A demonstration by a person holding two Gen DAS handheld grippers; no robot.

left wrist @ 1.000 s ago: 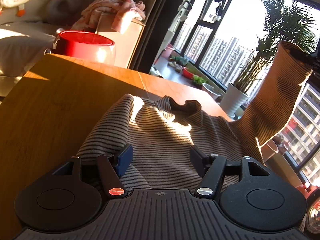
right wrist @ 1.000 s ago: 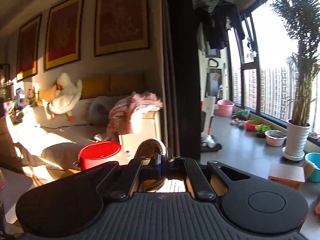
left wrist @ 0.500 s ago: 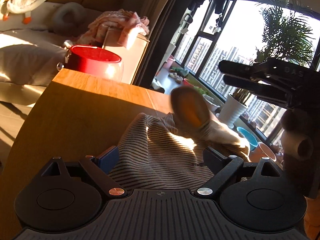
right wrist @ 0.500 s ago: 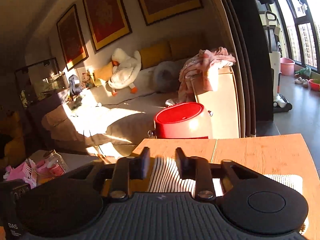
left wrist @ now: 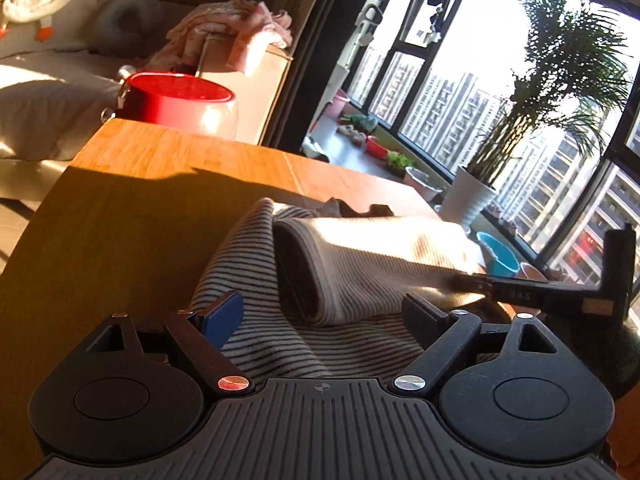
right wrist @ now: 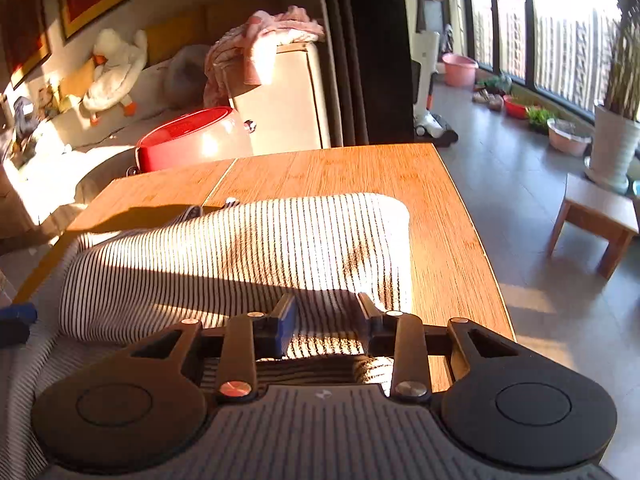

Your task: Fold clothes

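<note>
A striped grey and white sweater lies on the wooden table. One sleeve lies folded across its body, cuff toward the left. My left gripper is open and empty, just above the sweater's near part. My right gripper is open and empty over the sleeve; the sweater's folded right edge lies near the table's right side. The right gripper also shows at the right of the left wrist view.
A red tub stands beyond the table's far edge, with a sofa, a pink cloth pile and a duck toy behind. At right are windows, a potted palm, floor bowls and a small wooden stool.
My right gripper carried the raised sleeve over and down across the sweater, opened and let it go. The sleeve now lies flat. My left gripper has opened wider.
</note>
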